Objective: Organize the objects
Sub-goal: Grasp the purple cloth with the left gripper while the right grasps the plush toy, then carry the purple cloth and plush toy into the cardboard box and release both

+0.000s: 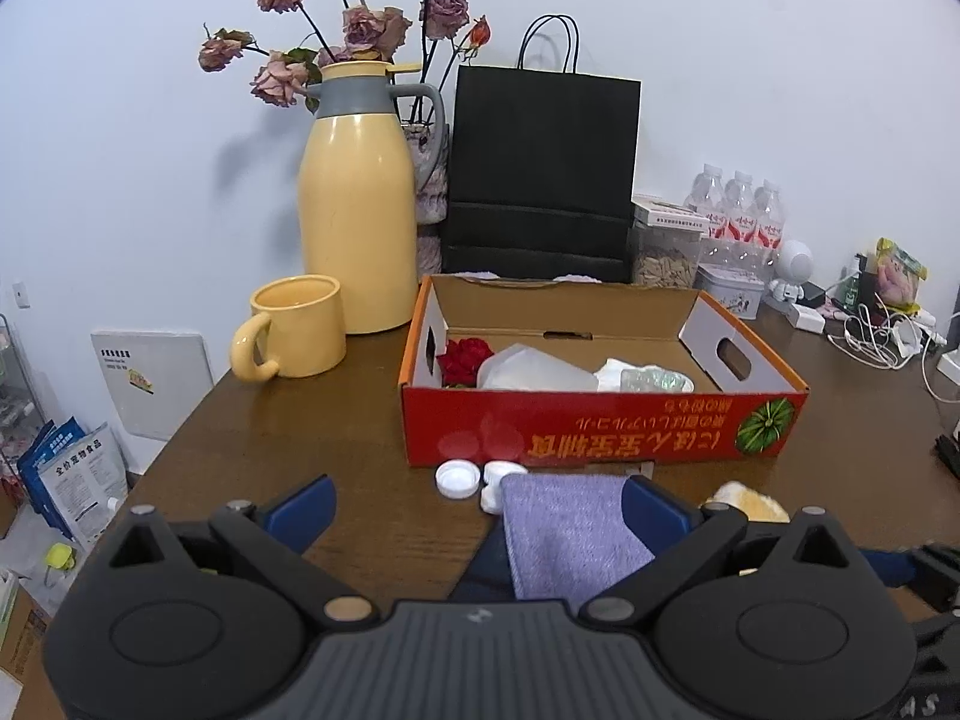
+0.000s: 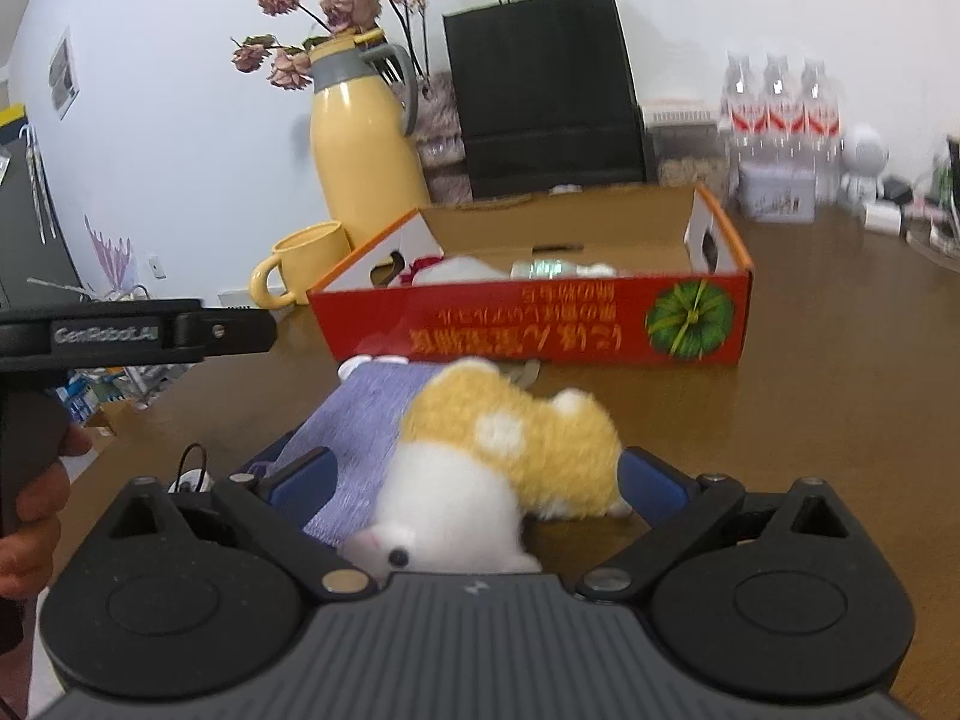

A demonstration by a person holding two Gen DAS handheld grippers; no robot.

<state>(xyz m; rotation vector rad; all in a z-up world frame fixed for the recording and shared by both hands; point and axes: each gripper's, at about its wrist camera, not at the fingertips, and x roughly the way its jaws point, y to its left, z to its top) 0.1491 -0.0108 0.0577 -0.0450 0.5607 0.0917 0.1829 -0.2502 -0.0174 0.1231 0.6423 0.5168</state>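
Left wrist view: our red box (image 1: 600, 432) holds a red rose (image 1: 463, 359), a clear vase (image 1: 534, 369) on its side & crumpled wrap (image 1: 651, 379). Purple towel (image 1: 570, 534) lies on the table (image 1: 336, 438) w/ caps (image 1: 459, 479) just beside. Our left gripper (image 1: 480, 510) is spread wide, gripping nothing. Our right gripper (image 2: 480, 480) gapes around a fluffy yellow-white plush (image 2: 510, 450), pads apart from it, plush partly on the towel.

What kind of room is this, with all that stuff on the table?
Probably someone's home or a small office corner. A wooden table holds a yellow thermos jug with a matching mug, dried roses, bottled water and tangled charger cables.
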